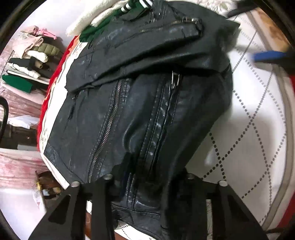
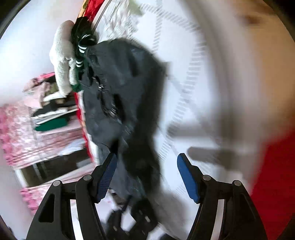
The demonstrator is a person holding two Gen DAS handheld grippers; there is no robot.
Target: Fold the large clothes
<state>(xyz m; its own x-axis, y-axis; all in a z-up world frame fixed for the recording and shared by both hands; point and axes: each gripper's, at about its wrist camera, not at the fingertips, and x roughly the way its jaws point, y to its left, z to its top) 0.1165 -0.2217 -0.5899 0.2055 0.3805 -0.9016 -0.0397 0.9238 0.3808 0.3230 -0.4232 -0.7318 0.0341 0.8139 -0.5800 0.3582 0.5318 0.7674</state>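
Note:
A black leather jacket (image 1: 140, 103) with metal zippers lies on a white quilted bed cover (image 1: 258, 114), its upper part folded over the body. My left gripper (image 1: 147, 186) is shut on the jacket's near hem; the leather hides its fingertips. My right gripper (image 2: 147, 175) is open and empty above the jacket (image 2: 118, 96), its blue pads (image 2: 188, 177) spread wide; this view is motion-blurred. The right gripper's blue finger also shows blurred in the left wrist view (image 1: 269, 56).
A red and white garment (image 1: 55, 103) lies under the jacket's left side. A white fleece (image 1: 86, 20) and a green striped garment (image 1: 129, 7) lie beyond it. A stack of folded clothes (image 1: 31, 61) sits on a pink cover at left.

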